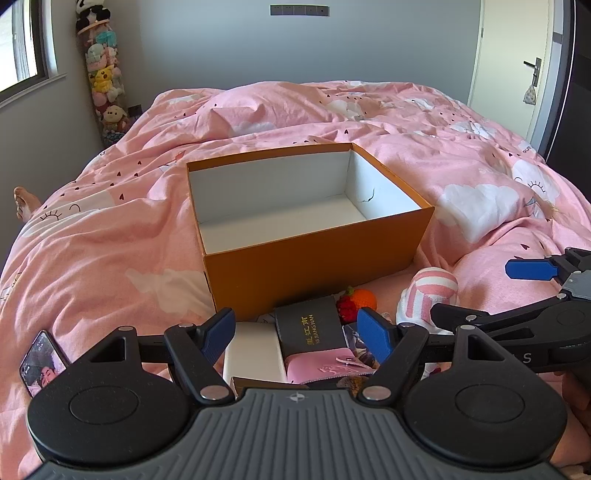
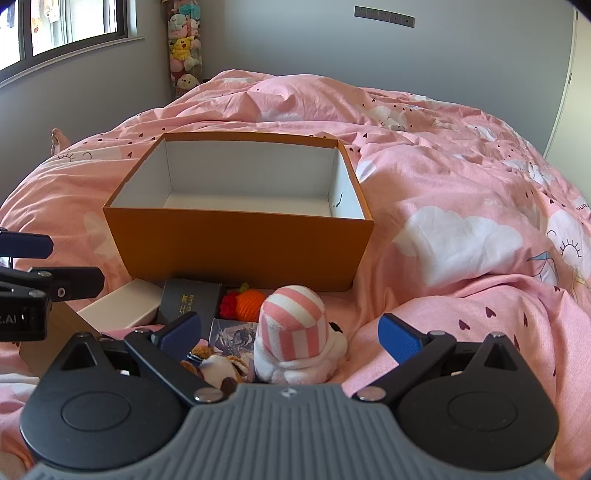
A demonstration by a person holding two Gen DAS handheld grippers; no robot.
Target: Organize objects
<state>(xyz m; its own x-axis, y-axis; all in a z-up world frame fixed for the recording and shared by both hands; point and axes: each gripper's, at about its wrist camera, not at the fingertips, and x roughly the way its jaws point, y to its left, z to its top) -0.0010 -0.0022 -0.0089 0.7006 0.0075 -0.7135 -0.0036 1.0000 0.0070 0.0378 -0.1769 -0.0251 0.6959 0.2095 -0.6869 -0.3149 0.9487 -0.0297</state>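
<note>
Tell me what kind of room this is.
A bedroom, most likely. A bed with a pink cloud-print duvet fills the view, a tall column of plush toys stands in the corner by the window, and an open orange box sits on the bedding.

Pink cloud-print duvet, stuffed-toy column in corner, window, door handle.

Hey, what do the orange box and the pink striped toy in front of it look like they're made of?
The orange box looks like matte paperboard: thin, straight walls, white inside. The pink striped toy looks like soft plush fabric with a fuzzy nap and rounded, stuffed shape.
</note>
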